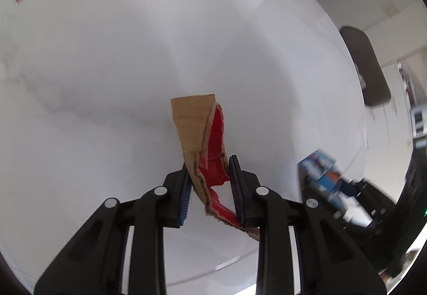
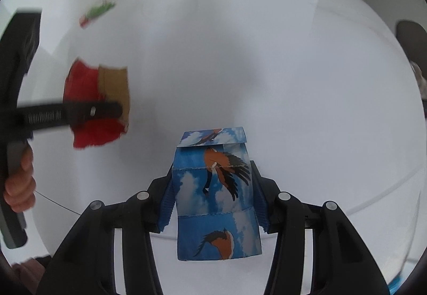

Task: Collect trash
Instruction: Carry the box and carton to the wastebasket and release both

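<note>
Your left gripper (image 1: pixel 210 188) pinches a torn cardboard scrap (image 1: pixel 198 129), brown on one side and red on the other, lifted over the white table (image 1: pixel 106 68). Your right gripper (image 2: pixel 213 199) clamps a blue bird-printed carton (image 2: pixel 216 193) by its sides, also above the table. A green wrapper (image 2: pixel 97 12) lies far back, well apart from both.

No readable text anywhere; blue cardboard carton (image 2: pixel 217 196) at lower centre carries only bird-and-cloud artwork, no lettering.
</note>
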Available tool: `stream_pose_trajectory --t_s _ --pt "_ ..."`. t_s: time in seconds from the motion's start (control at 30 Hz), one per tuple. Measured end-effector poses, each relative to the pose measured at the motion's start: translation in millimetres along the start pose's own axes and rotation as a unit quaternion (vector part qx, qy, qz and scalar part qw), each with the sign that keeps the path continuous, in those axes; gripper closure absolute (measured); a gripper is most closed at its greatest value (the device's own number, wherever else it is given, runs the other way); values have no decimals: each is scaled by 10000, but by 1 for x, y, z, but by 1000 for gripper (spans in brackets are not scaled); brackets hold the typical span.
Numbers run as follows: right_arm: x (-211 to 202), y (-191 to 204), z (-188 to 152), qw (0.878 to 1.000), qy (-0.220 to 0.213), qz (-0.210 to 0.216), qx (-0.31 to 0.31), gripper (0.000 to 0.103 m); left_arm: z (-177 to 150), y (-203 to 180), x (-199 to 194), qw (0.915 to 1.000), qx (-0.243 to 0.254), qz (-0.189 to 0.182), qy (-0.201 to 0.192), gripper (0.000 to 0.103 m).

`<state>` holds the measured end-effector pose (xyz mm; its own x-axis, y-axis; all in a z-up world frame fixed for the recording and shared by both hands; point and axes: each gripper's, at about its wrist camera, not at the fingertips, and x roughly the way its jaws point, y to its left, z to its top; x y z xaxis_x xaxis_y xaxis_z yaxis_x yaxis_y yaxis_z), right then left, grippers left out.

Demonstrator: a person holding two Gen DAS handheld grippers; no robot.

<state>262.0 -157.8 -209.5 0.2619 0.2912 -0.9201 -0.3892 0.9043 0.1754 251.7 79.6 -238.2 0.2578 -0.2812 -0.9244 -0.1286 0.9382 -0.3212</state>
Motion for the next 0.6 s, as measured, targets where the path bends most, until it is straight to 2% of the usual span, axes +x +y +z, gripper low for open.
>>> stream_pose_trajectory --t_s 0.13,0.3,0.4,0.53,0.6 --pt "-37 1 -39 9981 -403 84 462 53 -40 -18 -36 9981 598 114 -73 76" --pt "-85 -8 -123 9912 -783 5 1071 53 -99 -59 -64 9896 1436 31 68 76" --pt "-112 -22 -178 9850 -904 -133 1463 53 -142 -95 -73 9789 2033 -110 195 76" --pt "-150 -25 -274 9741 -1028 -562 1934 53 -207 -148 -81 9565 2894 -227 270 75" --pt "-155 -25 -303 9687 -1037 -690 2148 53 -234 -172 -82 9450 3239 -301 343 75"
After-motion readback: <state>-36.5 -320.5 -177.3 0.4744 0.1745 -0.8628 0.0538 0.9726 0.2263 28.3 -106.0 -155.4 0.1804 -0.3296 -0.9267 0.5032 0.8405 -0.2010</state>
